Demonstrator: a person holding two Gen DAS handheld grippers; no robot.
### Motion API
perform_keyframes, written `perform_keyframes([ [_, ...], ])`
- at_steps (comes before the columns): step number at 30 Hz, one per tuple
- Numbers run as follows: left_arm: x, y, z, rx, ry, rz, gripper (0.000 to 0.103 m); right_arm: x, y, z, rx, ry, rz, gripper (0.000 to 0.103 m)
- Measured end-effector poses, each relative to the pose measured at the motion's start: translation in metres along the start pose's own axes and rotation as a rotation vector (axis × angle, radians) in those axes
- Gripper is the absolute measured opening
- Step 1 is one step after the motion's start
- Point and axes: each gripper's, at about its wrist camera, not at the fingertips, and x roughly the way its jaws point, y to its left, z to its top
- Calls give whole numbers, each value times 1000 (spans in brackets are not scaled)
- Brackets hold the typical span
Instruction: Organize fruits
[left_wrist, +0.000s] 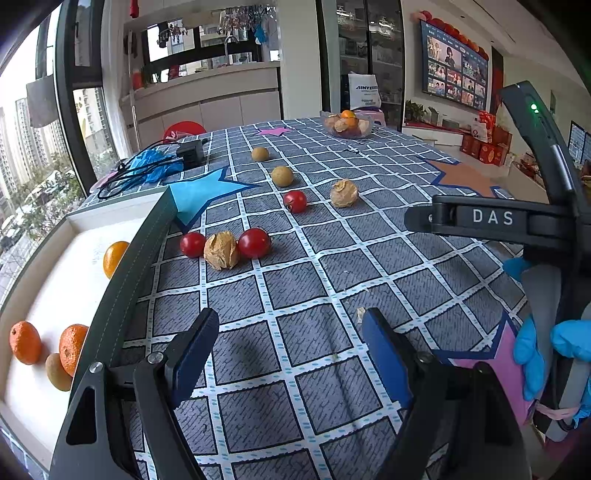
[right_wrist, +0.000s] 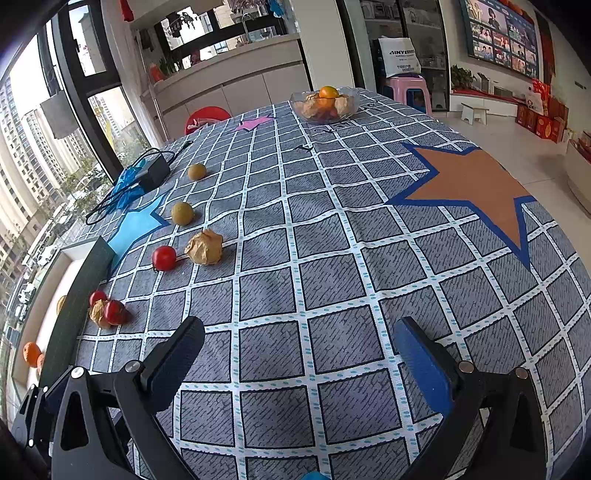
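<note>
Gridded grey tablecloth (left_wrist: 303, 347) lies under both my grippers: left gripper (left_wrist: 290, 347) and right gripper (right_wrist: 299, 354) gape wide, holding nothing. I'd take the nearest cluster at eleven o'clock first, squeezing gently: a papery husked fruit (left_wrist: 221, 250) touching two glossy tomatoes (left_wrist: 254, 242). Farther, a glass bowl (left_wrist: 345, 133) at twelve.

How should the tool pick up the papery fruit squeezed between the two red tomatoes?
Grip the husked fruit across its near and far sides, coming from above. The tomatoes touch its left and right, so only those sides are free. The left tool is open.
</note>
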Motion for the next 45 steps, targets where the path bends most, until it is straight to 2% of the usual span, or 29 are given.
perform_keyframes([
  [19, -2, 0, 3, -10, -11, -24, 83, 1, 1, -1, -15, 10, -21, 103],
  [29, 3, 1, 2, -15, 8, -27, 83, 12, 18, 0, -145, 89, -144, 103],
  [35, 6, 9, 3, -56, 20, -64, 83, 10, 17, -2, -201, 95, -86, 103],
  [39, 8, 14, 4, -96, 31, -100, 83, 12, 22, 0, -236, 132, -73, 103],
  [42, 9, 21, 3, -134, 35, -116, 83, 9, 23, 9, -210, 134, 36, 103],
  [45, 8, 28, 2, -177, 31, -135, 83, 11, 32, 19, -225, 117, 63, 103],
])
